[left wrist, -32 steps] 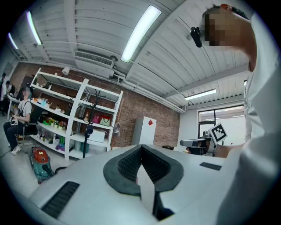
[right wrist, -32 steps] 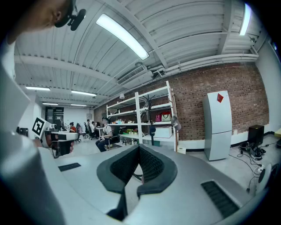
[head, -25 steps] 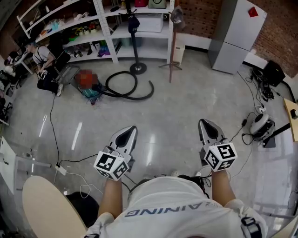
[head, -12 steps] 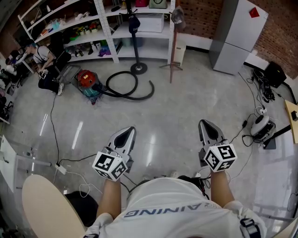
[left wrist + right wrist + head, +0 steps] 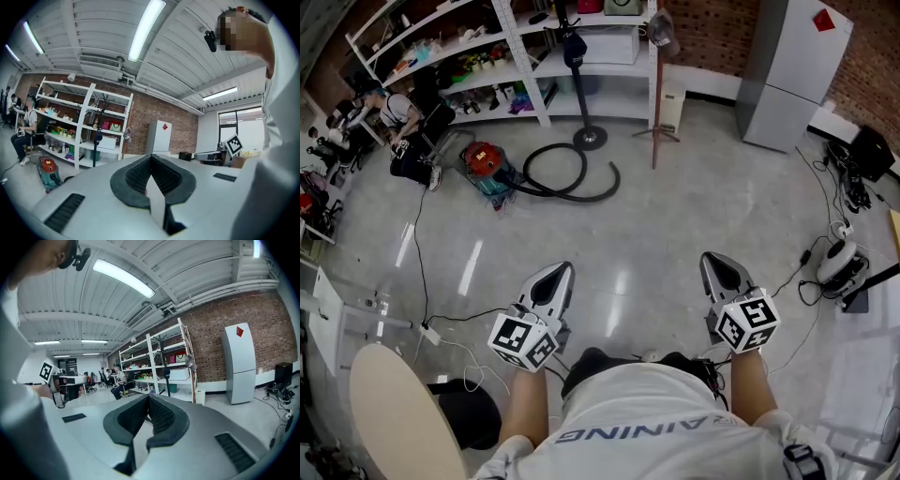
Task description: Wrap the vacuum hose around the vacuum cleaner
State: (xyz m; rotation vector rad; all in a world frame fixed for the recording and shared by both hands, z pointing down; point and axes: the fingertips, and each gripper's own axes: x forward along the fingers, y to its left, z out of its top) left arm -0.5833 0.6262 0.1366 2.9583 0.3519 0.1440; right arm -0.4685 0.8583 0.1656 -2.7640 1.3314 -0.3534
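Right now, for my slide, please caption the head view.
Left gripper and right gripper, both shut, far from the vacuum cleaner; hose lies unwrapped.

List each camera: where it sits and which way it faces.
Head view: on the person's head, steeply down at floor and vacuum cleaner; left hand-held gripper, right hand-held gripper, forearms, shirt.
Left gripper view: on that gripper, along shut jaws toward shelving; torso at right.
Right gripper view: likewise, along shut jaws toward shelving; torso at left.
Shared: all three show the fridge.

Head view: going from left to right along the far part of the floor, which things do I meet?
Seated person → vacuum cleaner → black hose → wooden stand → grey refrigerator
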